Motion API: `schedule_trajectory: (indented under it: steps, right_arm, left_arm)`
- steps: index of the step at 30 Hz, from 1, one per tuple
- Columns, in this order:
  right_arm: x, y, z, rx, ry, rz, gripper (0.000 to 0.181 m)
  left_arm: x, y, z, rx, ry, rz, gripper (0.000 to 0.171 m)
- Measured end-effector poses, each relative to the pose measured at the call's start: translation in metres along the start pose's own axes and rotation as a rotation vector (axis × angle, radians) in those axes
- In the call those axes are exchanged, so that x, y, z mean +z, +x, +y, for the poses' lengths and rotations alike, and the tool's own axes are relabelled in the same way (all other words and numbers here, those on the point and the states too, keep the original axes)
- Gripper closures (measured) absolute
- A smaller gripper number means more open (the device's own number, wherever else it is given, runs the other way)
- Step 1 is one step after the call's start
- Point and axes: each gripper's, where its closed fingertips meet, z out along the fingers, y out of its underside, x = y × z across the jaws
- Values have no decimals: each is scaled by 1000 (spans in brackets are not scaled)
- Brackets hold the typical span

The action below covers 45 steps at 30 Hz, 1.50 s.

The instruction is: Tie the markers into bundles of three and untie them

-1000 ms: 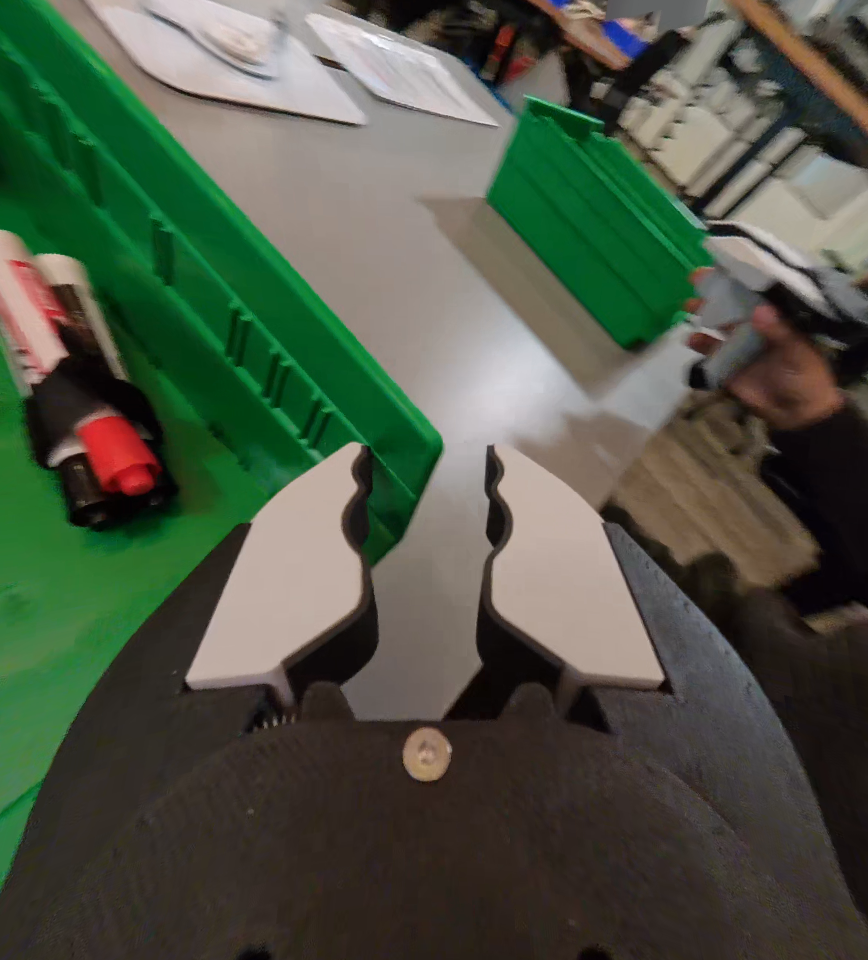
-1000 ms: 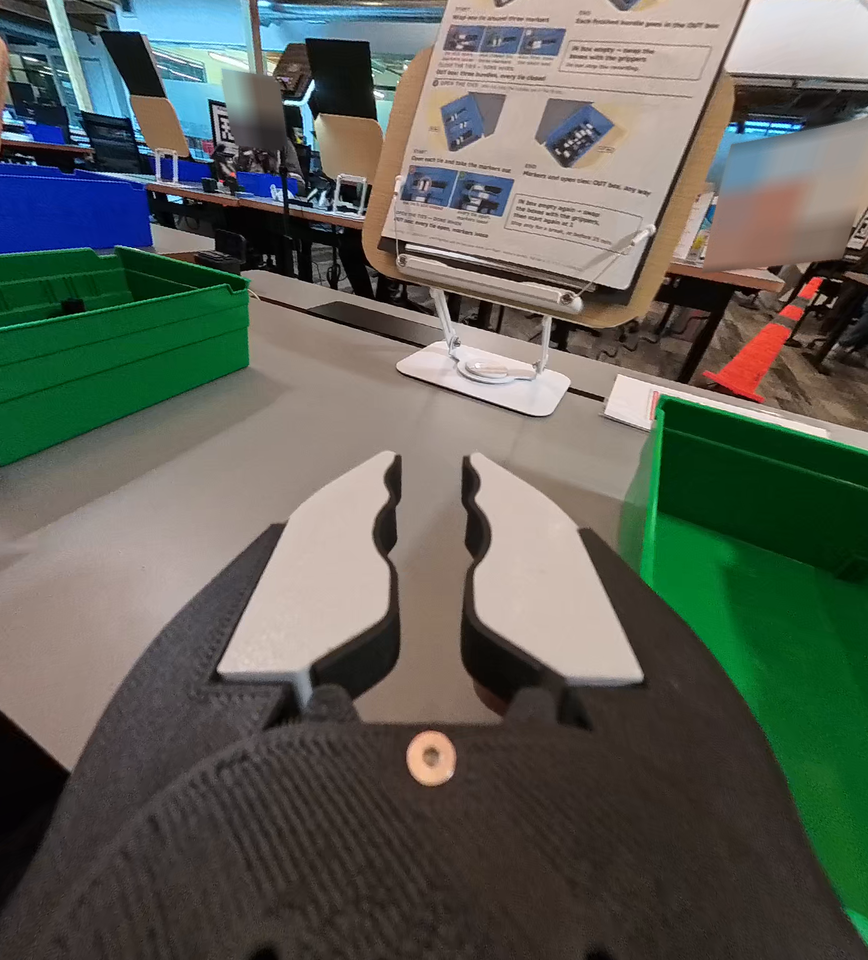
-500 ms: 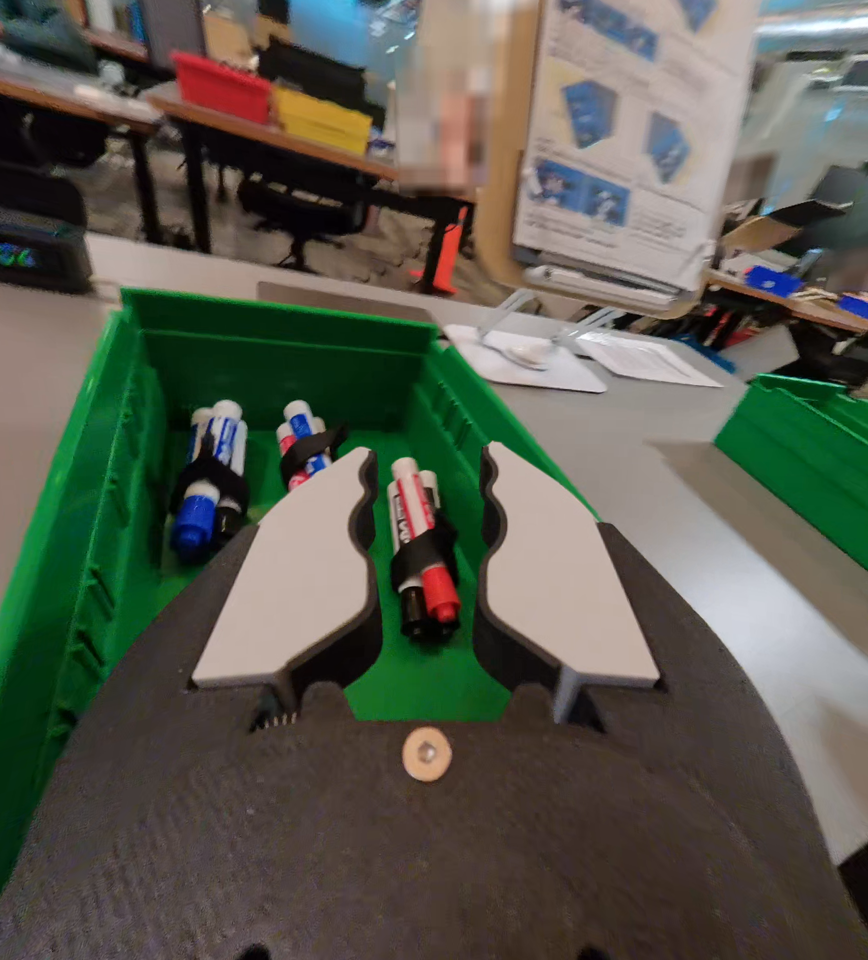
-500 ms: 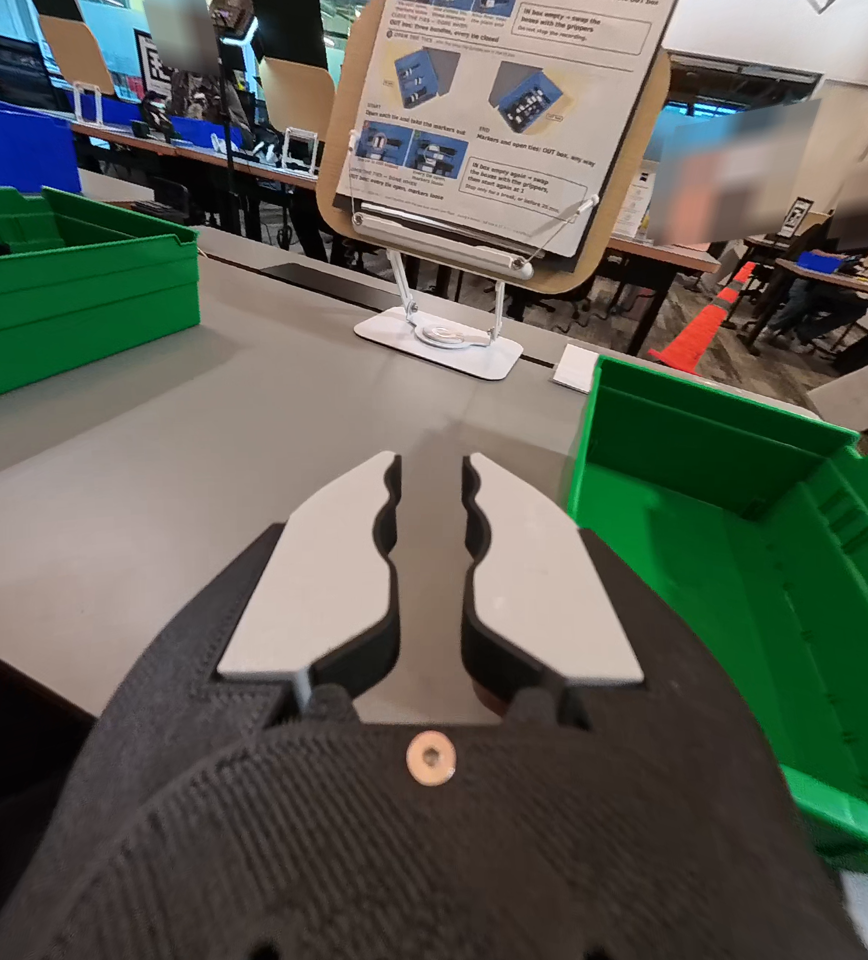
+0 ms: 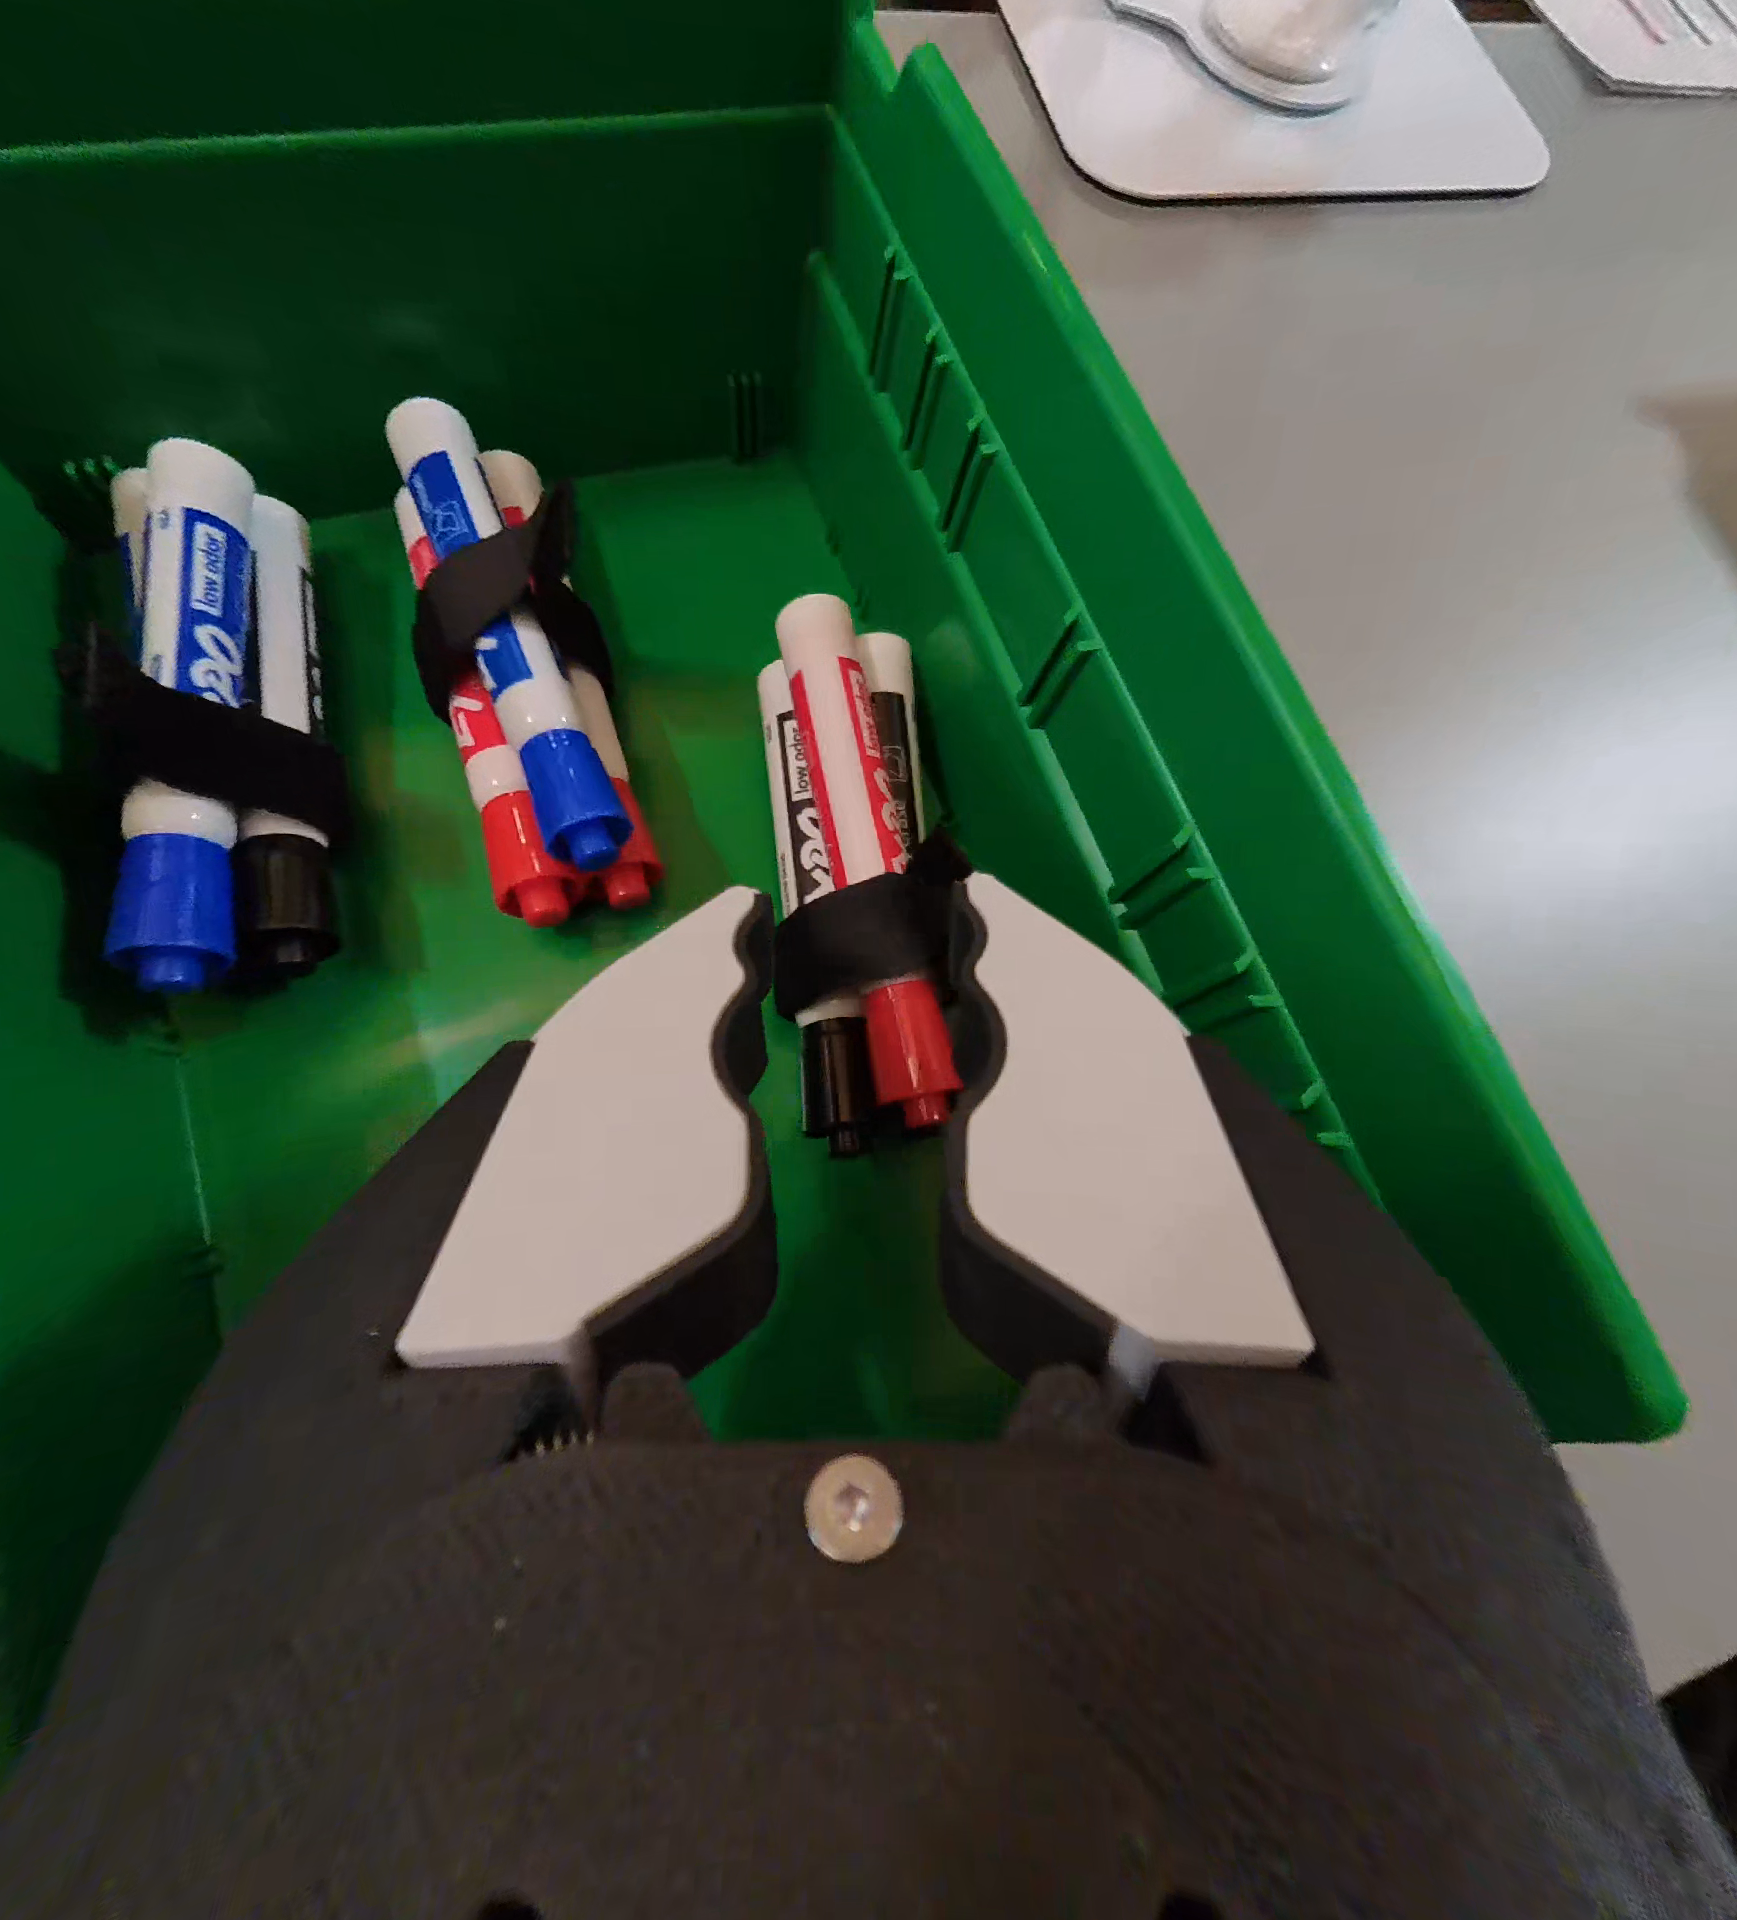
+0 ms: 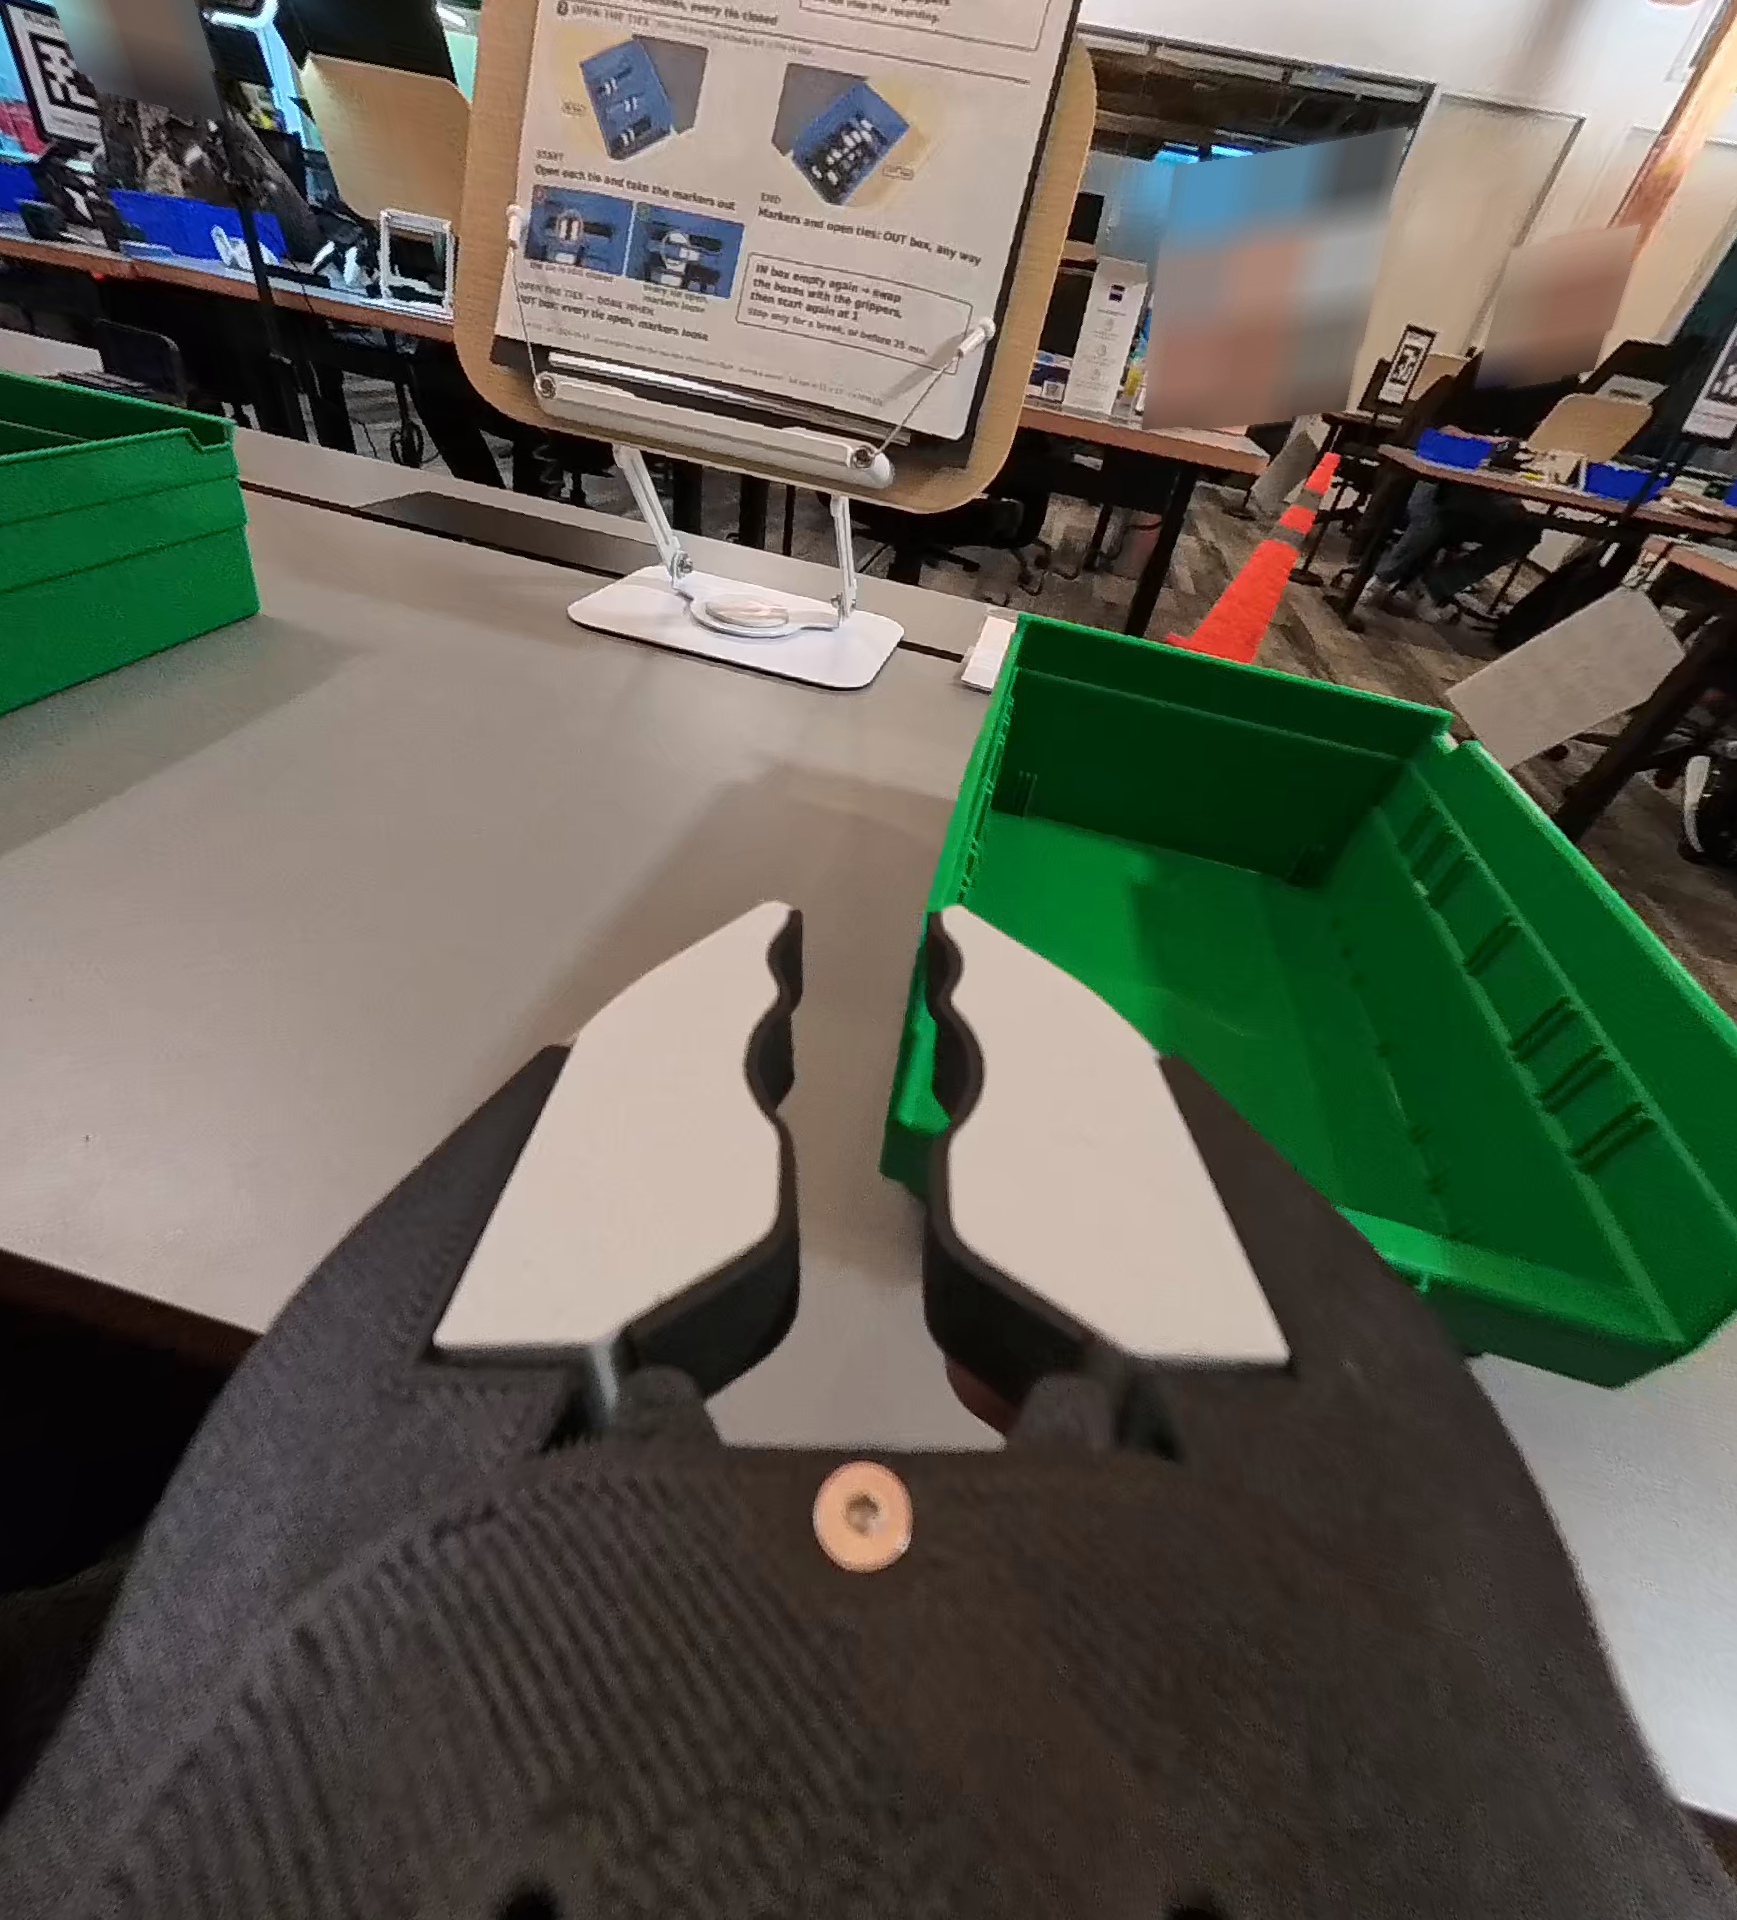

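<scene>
While the bin wall crowds its right, the left gripper straddles the red-black marker bundle, jaws apart; the right gripper hovers released over open table.

The left gripper has a matt black body with a fine ribbed, printed-looking grain, smooth pale grey finger plates and a shiny metal screw at 6 o'clock. The green bin around it is smooth plastic with a soft sheen. The marker bundle between the fingers has glossy white plastic barrels and glossy red and black caps, bound by a matt black cloth-like strap.

The right gripper shows the same ribbed black grain. The table is matt grey and smooth. At 3 o'clock the second green bin is semi-gloss plastic. At 12 o'clock the stand has a smooth white base.
</scene>
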Motion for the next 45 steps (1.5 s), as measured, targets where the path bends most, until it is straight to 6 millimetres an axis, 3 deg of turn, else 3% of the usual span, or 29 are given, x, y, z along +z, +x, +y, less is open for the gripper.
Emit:
schedule_trajectory:
  steps: [5,10,17,24,28,33,38,41,45]
  right_arm:
    - [-3,1,5,-20,-21,12,158]
    - [-6,2,7,-37,-31,20,159]
    - [-5,0,8,-51,-39,17,159]
    - [-4,-1,10,-60,-49,14,159]
    - [-2,-2,10,-65,-50,11,159]
    - [2,-5,10,-78,-53,-1,159]
    - [7,-9,8,-80,-49,-17,159]
    - [12,-14,7,-82,-47,-36,159]
    - [20,-22,5,-99,-45,-64,159]
  left_arm:
    - [0,11,-10,-14,16,77,138]
    - [9,18,-6,74,-63,51,136]
    - [24,2,8,88,-240,-14,143]
    - [20,-6,4,86,-210,-10,163]
    - [14,-10,-4,114,-162,-20,165]
    - [-8,-21,-29,93,-29,-44,166]
    - [-52,-38,-54,68,72,-72,166]
    - [-82,-29,-69,60,137,-21,166]
    - [-111,5,-81,129,174,50,166]
